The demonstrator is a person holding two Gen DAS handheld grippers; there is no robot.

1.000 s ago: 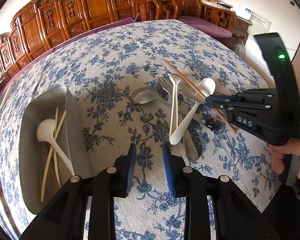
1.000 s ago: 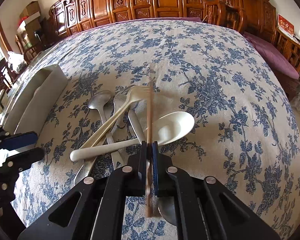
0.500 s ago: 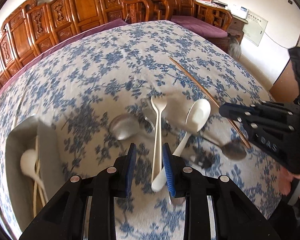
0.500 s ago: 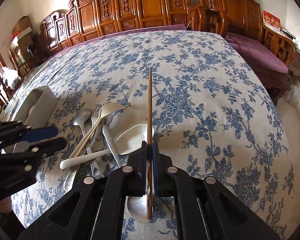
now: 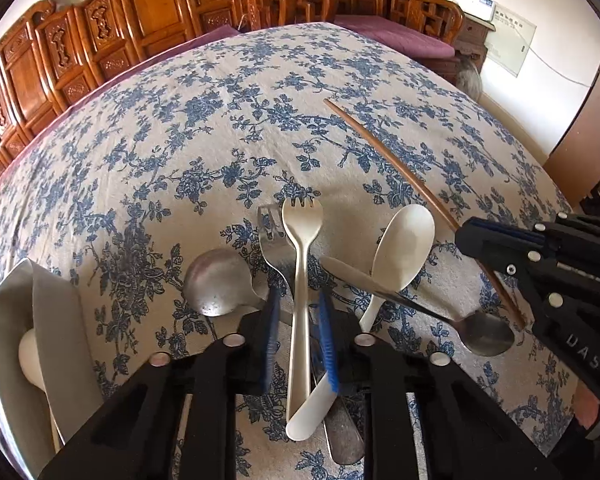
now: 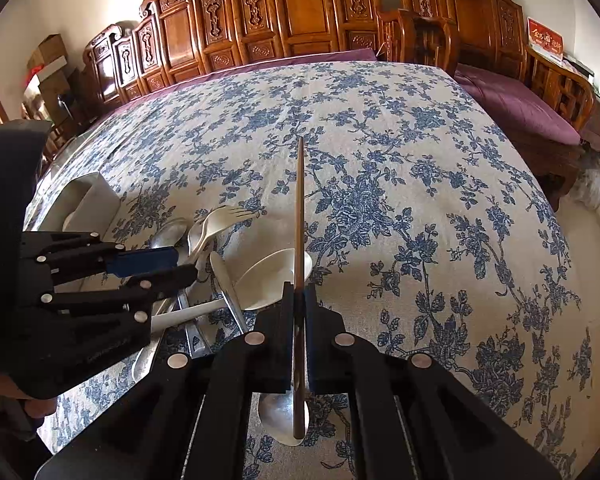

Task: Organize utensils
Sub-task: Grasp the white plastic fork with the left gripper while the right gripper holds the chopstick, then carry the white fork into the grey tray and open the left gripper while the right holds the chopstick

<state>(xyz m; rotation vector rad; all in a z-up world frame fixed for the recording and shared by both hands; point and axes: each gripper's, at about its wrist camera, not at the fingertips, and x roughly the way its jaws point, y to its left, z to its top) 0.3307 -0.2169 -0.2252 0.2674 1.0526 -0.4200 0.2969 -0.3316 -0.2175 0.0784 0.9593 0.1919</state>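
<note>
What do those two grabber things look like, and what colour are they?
Both are chunky black plastic claws with two flat fingers and round silver screw heads. The left gripper has bright blue ribbed fingertips. The right gripper has black pads from its own camera, and shows blue on a finger in the left view. Its side has white letters "DAS", with a bare hand below. No cables show.
</note>
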